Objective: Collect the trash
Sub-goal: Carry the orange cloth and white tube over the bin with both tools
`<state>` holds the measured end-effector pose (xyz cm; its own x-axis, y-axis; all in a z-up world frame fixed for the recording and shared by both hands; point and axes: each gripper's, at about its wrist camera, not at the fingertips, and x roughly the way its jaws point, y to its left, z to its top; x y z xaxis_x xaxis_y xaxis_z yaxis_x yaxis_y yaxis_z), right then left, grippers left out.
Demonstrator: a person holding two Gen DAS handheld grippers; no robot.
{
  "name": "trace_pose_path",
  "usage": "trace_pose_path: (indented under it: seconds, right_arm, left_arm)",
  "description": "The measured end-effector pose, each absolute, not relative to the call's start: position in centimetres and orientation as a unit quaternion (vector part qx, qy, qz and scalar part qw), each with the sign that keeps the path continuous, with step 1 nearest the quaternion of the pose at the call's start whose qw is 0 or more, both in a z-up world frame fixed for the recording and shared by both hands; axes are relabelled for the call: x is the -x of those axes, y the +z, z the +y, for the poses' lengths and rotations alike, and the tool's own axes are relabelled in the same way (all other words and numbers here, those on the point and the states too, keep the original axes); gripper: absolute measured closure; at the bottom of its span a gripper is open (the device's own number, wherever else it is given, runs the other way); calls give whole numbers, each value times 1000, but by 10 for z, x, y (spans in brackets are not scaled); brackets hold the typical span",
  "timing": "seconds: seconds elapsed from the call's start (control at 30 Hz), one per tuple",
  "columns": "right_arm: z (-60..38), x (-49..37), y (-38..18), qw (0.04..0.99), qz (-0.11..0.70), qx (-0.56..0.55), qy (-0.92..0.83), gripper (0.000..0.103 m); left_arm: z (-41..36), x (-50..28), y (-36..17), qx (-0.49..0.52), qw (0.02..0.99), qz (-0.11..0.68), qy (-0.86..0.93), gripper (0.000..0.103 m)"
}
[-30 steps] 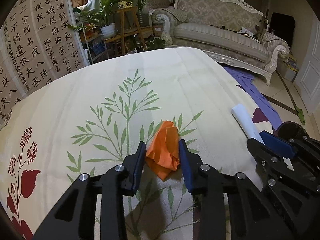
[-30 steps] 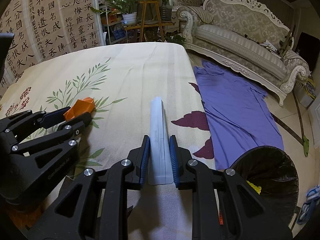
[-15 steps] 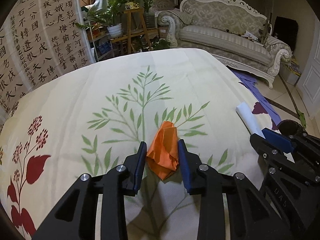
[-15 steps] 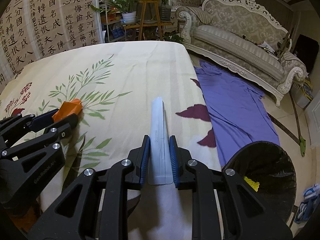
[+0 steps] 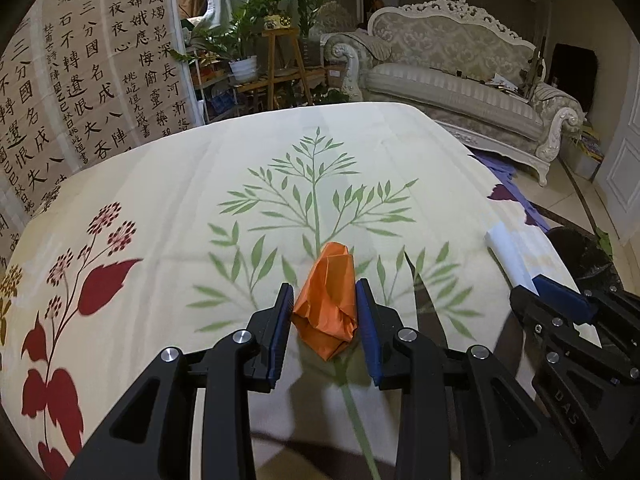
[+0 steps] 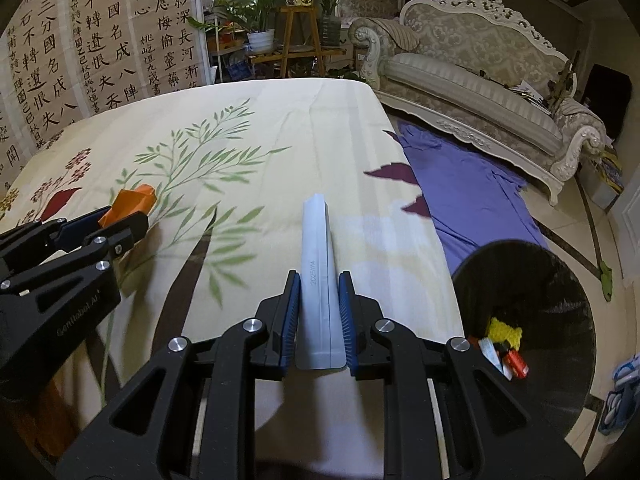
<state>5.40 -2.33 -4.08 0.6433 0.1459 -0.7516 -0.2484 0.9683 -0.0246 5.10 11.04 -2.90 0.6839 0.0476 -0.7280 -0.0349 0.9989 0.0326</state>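
My left gripper [image 5: 323, 312] is shut on a crumpled orange wrapper [image 5: 328, 304], held just above the cream floral tablecloth [image 5: 200, 184]. My right gripper [image 6: 319, 316] is shut on a long pale grey-white packet [image 6: 318, 264] that sticks forward between its blue pads. In the right wrist view the left gripper [image 6: 120, 216] shows at the left with the orange wrapper [image 6: 132, 200]. In the left wrist view the right gripper [image 5: 560, 304] shows at the right with the white packet [image 5: 508, 252]. A black bin [image 6: 536, 280] with several bits of trash inside stands on the floor at the right.
A purple cloth [image 6: 472, 184] lies on the floor between the table and an ornate sofa [image 6: 480, 68]. A calligraphy screen [image 5: 80, 64] and potted plants on wooden stands [image 5: 276, 48] are behind the table. The table's right edge runs close to the bin.
Both grippers have slid back toward the near edge of the table, each keeping its item. The bin now shows larger and closer in the right wrist view.
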Motion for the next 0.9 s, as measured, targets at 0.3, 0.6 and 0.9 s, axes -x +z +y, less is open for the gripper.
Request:
trace_pose_path:
  seconds: [0.3,0.6,0.9]
  right_arm:
    - [-40,-11,-29,915,388,39,102,83]
    - [-86,17,-4,943,329,25,47,83]
    - [-144,22,6,957,288,30,-31,83]
  left_arm:
    - [103,-13,-17,-8,931,365,20,70]
    - [67,5,3,-9,948,318,-15,70]
    - [1,-8,10,-22,953,292,-77,70]
